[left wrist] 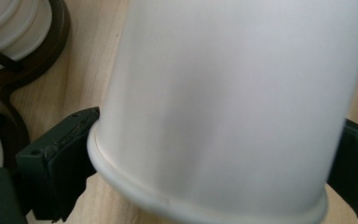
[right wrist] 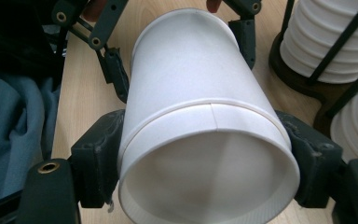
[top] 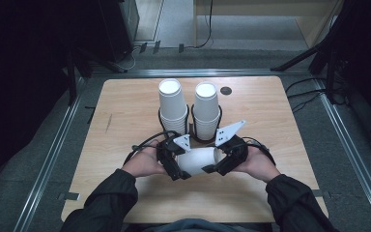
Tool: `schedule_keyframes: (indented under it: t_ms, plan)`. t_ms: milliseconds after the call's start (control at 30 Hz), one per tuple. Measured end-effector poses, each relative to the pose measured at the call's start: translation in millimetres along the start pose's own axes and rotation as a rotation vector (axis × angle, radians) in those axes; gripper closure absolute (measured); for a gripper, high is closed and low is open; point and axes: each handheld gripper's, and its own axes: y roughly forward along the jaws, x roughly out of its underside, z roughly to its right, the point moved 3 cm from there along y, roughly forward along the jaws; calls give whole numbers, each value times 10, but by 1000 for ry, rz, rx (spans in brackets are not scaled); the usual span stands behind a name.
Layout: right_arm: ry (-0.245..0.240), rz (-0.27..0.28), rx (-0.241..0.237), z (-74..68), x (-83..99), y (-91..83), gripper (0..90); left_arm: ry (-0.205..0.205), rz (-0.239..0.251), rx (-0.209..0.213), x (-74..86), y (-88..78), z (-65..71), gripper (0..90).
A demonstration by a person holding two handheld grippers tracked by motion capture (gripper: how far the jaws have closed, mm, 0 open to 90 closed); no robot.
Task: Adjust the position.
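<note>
A white paper cup (top: 198, 160) lies on its side above the near middle of the wooden table (top: 125, 111), held between both grippers. My left gripper (top: 179, 162) clasps its narrower end. In the left gripper view the black pads (left wrist: 60, 163) press on either side of the cup (left wrist: 223, 102). My right gripper (top: 220, 162) grips the wide mouth end. In the right gripper view its pads (right wrist: 98, 154) squeeze the cup (right wrist: 191, 93) just behind the rim, and the left gripper (right wrist: 182, 51) flanks the far end. A ring line circles the cup near the mouth; I cannot tell whether a second cup is nested there.
Just behind the grippers, two tall stacks of white cups (top: 173, 104) (top: 206, 106) stand side by side in black wire holders (top: 191, 135). A small dark round hole (top: 226, 90) marks the table's far side. The person's dark sleeves (top: 106, 198) come in from the near edge.
</note>
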Motion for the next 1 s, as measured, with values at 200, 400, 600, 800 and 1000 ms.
schedule_keyframes:
  t_ms: [200,400,600,800,1000]
  plan:
    - [10,20,16,27,18,-63,244,-34,91,11,7,-67,-23,0]
    - [17,35,22,29,38,-104,244,-43,149,12,2,-126,-23,0]
    - [38,73,21,23,47,-166,244,-58,208,31,15,-203,-11,0]
    - [41,101,14,-11,48,-223,244,-59,276,36,45,-288,5,0]
    - [43,124,21,-42,64,-288,244,-56,318,35,66,-320,19,0]
